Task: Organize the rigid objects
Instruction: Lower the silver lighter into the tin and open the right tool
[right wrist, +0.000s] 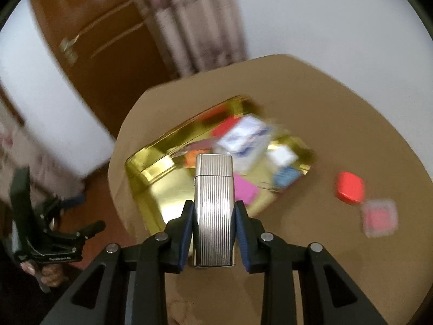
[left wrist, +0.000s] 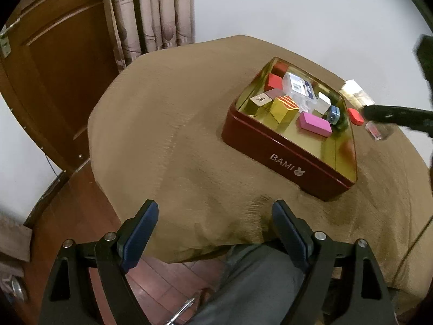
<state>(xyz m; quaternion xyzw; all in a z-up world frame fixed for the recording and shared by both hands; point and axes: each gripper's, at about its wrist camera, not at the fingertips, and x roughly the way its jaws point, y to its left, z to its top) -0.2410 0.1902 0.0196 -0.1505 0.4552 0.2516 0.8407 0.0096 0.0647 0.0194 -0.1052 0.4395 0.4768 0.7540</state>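
Observation:
A dark red tin (left wrist: 284,159) with a gold inside stands on the tan-covered table and holds several small boxes and blocks, among them a yellow box (left wrist: 284,108) and a pink block (left wrist: 315,124). My left gripper (left wrist: 215,216) is open and empty, low over the table's near edge, short of the tin. My right gripper (right wrist: 215,214) is shut on a ribbed silver lighter (right wrist: 215,211) and holds it upright above the tin (right wrist: 157,162), which is blurred in the right wrist view.
A red piece (right wrist: 350,188) and a clear case with a red inside (right wrist: 380,216) lie on the cloth right of the tin. A brown door (left wrist: 54,81) and curtain (left wrist: 154,10) stand behind the table. A grey trouser leg (left wrist: 251,284) is below the table edge.

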